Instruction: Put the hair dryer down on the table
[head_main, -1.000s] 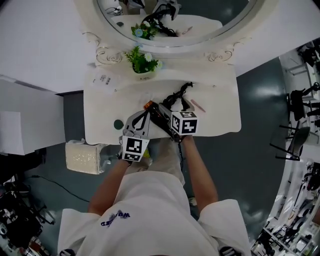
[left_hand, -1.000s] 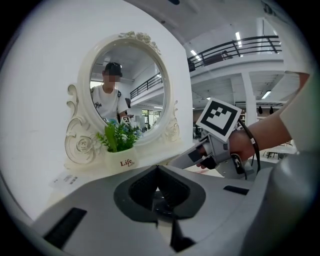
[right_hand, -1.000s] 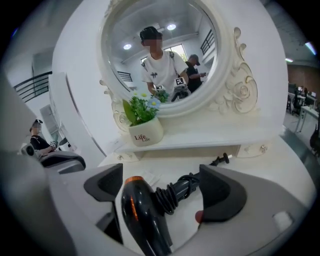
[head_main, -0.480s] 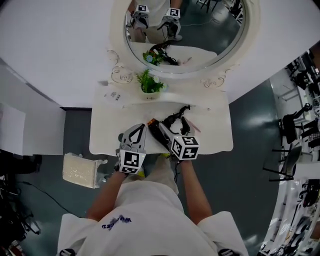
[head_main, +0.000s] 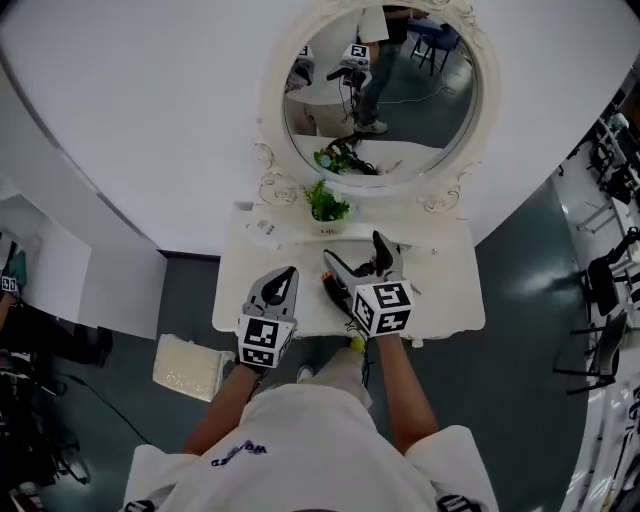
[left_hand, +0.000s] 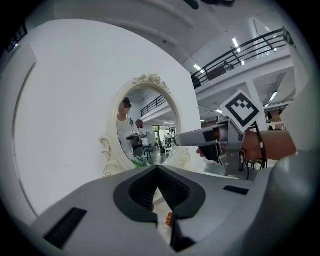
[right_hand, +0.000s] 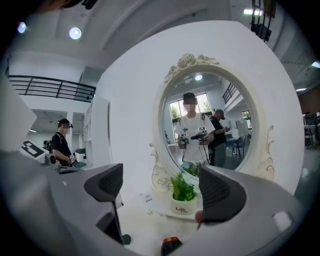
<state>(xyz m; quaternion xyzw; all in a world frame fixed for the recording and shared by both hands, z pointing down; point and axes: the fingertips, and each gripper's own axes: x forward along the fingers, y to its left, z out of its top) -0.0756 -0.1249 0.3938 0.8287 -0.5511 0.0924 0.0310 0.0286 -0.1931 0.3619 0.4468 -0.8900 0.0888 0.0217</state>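
Dryer (right_hand: 171, 246) now lies on tabletop (head_main: 440, 290); right gripper (right_hand: 160, 187) has released, fingers wide; left gripper (left_hand: 157, 170) fingers closed, empty.

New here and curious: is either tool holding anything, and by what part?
Nothing: the left hand-held gripper is shut empty, the right open; the dryer lies on the table.
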